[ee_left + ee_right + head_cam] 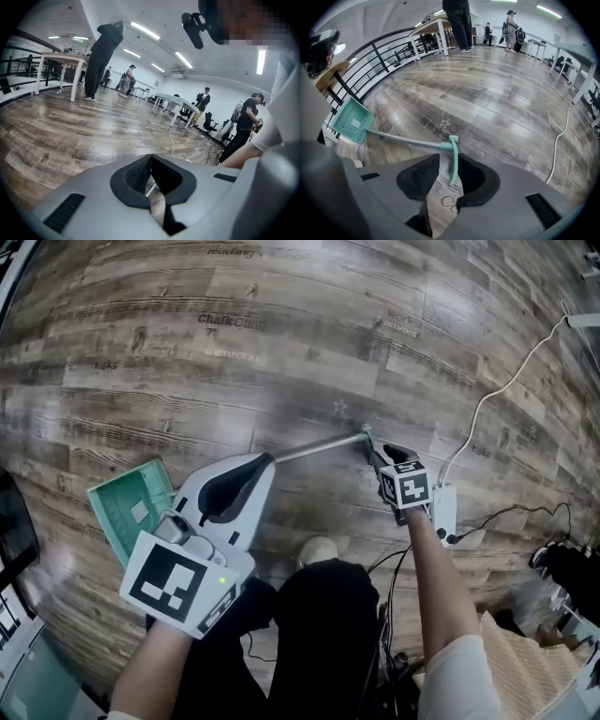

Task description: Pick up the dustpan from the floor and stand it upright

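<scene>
Looks like a large open office or lab hall, not a home. Shows a wide wood-pattern floor (501, 93), white worktops (173, 99) on thin legs, black office chairs (207, 123), long light strips (145, 30) on a white ceiling (112, 14), a black railing (380, 57) along one side, a white cable (557, 140) on the floor, and several standing people (101, 56).

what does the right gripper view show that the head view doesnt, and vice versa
Only the right gripper view: a black metal railing, a wood-topped table and standing people far off, and the teal T-shaped grip sitting between the right gripper's open jaws. Only the head view: the left gripper and a white power strip. Both: the teal plastic dustpan lying on the wood-plank floor, its grey metal shaft, and the white cable.
</scene>
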Action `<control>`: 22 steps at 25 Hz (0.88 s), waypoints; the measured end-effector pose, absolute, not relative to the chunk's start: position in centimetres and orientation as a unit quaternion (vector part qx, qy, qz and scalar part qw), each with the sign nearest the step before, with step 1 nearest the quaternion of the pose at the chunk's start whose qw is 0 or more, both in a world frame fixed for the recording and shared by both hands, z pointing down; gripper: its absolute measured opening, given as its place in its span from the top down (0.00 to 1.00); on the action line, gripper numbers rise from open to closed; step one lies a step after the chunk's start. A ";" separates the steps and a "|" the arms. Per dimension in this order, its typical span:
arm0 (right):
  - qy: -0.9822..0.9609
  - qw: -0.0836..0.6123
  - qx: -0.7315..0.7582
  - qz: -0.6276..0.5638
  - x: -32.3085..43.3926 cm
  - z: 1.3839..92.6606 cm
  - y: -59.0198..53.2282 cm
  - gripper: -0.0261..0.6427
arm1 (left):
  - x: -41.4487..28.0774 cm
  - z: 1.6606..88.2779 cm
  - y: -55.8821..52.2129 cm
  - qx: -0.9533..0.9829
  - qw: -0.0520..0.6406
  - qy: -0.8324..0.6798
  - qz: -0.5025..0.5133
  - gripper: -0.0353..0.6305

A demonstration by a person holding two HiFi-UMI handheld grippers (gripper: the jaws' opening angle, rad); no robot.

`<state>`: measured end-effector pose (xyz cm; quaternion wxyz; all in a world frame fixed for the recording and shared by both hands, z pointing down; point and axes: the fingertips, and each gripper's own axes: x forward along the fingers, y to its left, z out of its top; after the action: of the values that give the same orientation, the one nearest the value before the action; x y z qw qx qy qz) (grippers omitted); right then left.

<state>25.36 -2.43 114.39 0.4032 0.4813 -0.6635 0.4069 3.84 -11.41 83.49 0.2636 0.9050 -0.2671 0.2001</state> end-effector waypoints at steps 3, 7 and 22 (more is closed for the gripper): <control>-0.654 0.412 0.479 0.415 25.7 117.1 -2.5 0.76 | 4.2 84.5 -11.7 0.906 0.264 -0.265 0.196 0.91; -0.645 0.424 0.481 0.415 26.3 119.6 -2.6 0.76 | 4.4 85.2 -12.3 0.907 0.266 -0.266 0.187 0.91; -0.651 0.425 0.462 0.427 25.7 122.6 -3.5 0.84 | 2.7 85.6 -13.1 0.906 0.264 -0.278 0.179 0.91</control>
<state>25.69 -3.46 122.56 0.4246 0.4618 -0.6509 0.4274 2.71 -13.14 85.59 0.2638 0.9061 -0.2779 0.1791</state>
